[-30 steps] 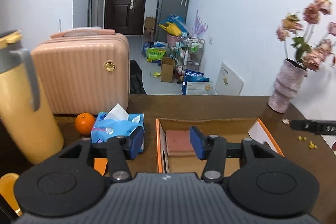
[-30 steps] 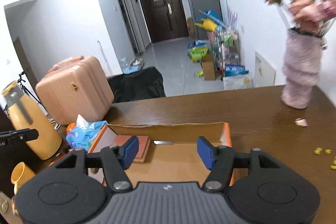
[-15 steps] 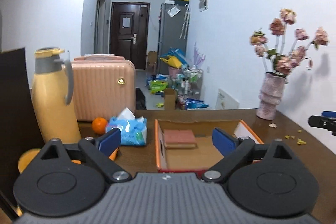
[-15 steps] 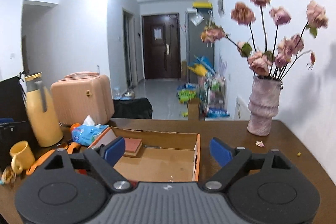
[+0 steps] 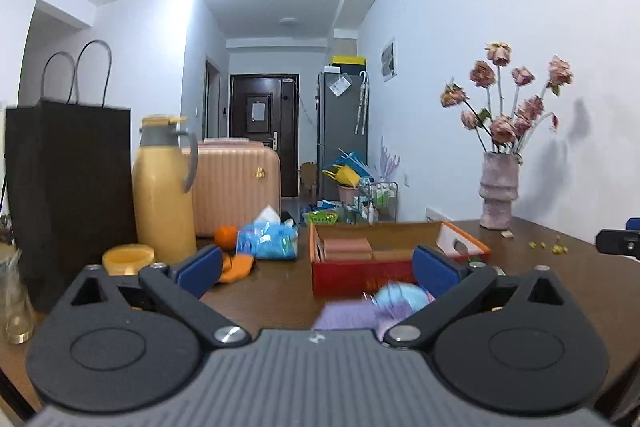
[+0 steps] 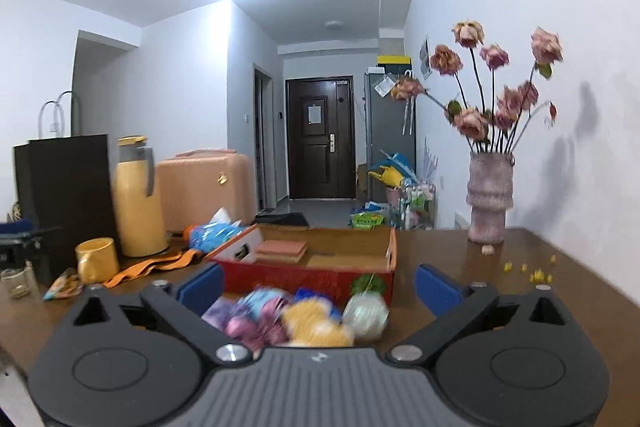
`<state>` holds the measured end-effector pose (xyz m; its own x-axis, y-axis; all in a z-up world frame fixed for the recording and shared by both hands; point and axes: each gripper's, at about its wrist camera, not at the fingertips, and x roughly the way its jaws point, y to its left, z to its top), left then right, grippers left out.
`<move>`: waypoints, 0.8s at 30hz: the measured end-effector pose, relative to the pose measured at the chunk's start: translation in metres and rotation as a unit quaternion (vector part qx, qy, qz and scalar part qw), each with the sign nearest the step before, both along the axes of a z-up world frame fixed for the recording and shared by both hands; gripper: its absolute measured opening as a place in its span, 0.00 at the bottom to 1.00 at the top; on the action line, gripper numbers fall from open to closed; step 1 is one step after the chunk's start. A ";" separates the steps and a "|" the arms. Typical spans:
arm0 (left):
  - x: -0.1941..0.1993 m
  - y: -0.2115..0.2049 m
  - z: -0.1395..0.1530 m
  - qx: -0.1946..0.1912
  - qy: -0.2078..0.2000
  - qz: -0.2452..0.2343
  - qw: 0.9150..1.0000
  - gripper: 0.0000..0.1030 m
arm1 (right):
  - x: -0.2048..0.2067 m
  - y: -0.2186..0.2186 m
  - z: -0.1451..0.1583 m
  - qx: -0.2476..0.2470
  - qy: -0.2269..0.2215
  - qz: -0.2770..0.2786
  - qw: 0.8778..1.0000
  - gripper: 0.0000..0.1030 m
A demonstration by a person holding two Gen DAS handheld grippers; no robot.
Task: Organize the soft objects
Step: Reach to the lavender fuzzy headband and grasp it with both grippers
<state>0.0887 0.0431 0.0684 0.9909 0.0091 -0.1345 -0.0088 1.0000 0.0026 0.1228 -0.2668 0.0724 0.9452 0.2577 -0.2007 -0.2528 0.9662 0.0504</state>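
A red and orange cardboard box (image 5: 360,273) (image 6: 312,277) stands on the brown table with a pink sponge block (image 5: 347,248) (image 6: 282,251) inside. In front of the box lies a blurred pile of soft things: a purple cloth (image 5: 346,317), a light blue ball (image 5: 402,297), a yellow plush (image 6: 316,323), a pale green ball (image 6: 366,313) and a pink-purple piece (image 6: 248,323). My left gripper (image 5: 316,269) is open and empty above the pile. My right gripper (image 6: 318,285) is open and empty above the same pile.
A blue tissue pack (image 5: 268,241), an orange (image 5: 225,235), a yellow flask (image 5: 162,187), a yellow cup (image 6: 97,259), a dark paper bag (image 5: 68,187) and a pink suitcase (image 5: 236,187) stand to the left. A vase of dried roses (image 6: 490,203) stands at the right.
Both grippers have pulled back from the box and opened wider. The pile of soft things has come into view in front of the box.
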 end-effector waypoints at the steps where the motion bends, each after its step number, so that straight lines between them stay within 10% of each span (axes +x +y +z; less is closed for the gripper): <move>1: -0.012 -0.002 -0.007 0.000 -0.002 -0.001 1.000 1.00 | -0.013 0.001 -0.007 0.004 0.003 0.000 1.000 1.00; 8: -0.057 -0.011 -0.046 0.007 0.014 0.029 0.999 1.00 | -0.060 0.001 -0.043 0.081 0.045 -0.023 0.995 1.00; 24: -0.058 -0.019 -0.075 0.013 0.050 0.008 0.999 1.00 | -0.097 0.030 -0.105 0.086 0.177 -0.018 0.980 1.00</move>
<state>0.0303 0.0245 -0.0068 0.9722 0.0289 -0.2325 -0.0227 0.9993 0.0294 0.0255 -0.2370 -0.0322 0.8332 0.2835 -0.4747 -0.1550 0.9439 0.2916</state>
